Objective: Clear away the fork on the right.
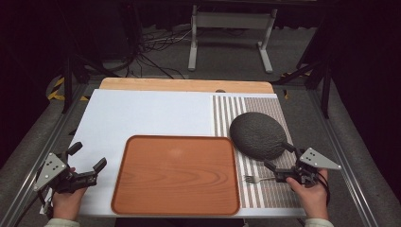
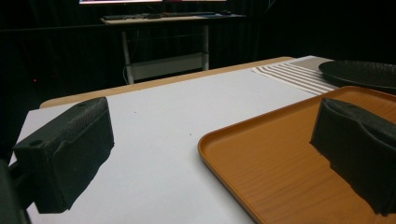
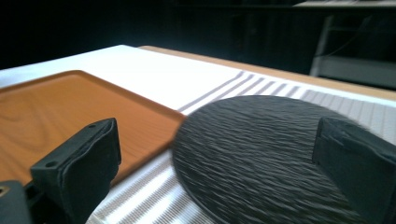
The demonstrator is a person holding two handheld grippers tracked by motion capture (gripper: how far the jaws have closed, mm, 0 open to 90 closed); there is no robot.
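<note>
An orange wood-grain tray (image 1: pixel 176 174) lies empty at the front middle of the table. A dark textured round plate (image 1: pixel 258 135) rests on a striped placemat (image 1: pixel 274 189) to its right, and a small fork (image 1: pixel 255 178) lies on the mat in front of the plate. My left gripper (image 1: pixel 87 160) stands open at the table's front left corner, beside the tray's left edge (image 2: pixel 261 154). My right gripper (image 1: pixel 279 155) is open at the plate's near right rim (image 3: pixel 252 154), with the fork just to its left. Both hold nothing.
A white sheet (image 1: pixel 142 116) covers the tabletop, with a wooden strip (image 1: pixel 187 85) along the far edge. Metal rails run along both sides. Beyond the table, a white desk frame (image 1: pixel 231 33) and cables sit on the floor.
</note>
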